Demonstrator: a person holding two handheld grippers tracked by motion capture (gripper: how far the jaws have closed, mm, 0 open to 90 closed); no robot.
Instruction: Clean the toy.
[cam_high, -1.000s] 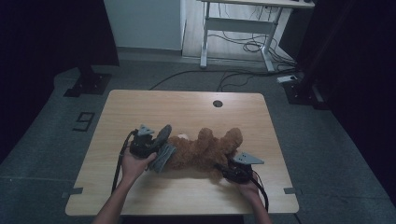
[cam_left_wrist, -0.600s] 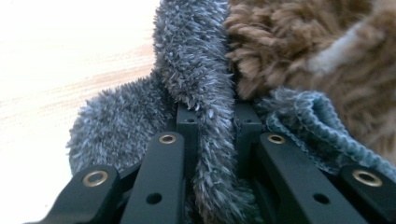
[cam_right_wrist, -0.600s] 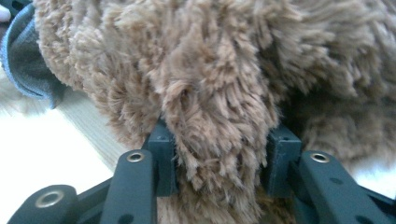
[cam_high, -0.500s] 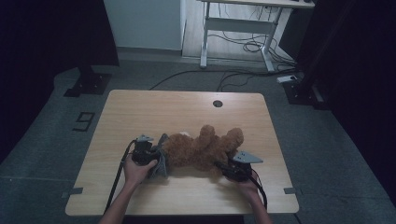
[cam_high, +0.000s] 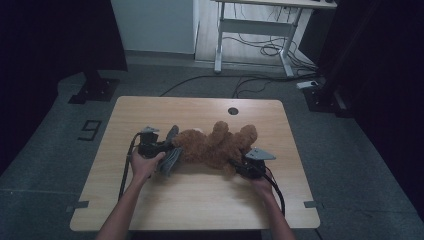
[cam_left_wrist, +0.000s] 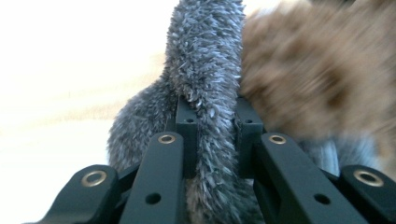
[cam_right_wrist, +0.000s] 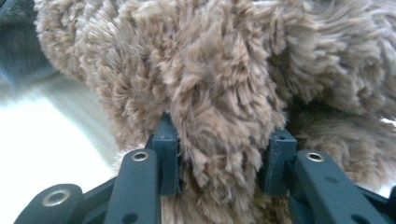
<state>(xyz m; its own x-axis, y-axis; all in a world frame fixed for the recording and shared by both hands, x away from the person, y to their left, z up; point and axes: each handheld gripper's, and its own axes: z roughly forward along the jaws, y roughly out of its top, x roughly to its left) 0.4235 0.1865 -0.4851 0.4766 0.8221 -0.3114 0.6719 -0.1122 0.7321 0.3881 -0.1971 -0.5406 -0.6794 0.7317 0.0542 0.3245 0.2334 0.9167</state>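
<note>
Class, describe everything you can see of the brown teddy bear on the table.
The brown teddy bear is shaggy plush, lying across the wooden table with limbs raised. A grey furry cloth sits at its left end, pinched by the left gripper. The right gripper is clamped on a thick tuft of its brown fur at the other end.

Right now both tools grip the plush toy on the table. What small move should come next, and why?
Probably ease the two tools apart to stretch the toy flat. The left tool is shut on a grey furry part; the right tool pinches brown fur of the bear, which lies bunched on the table between them.
</note>
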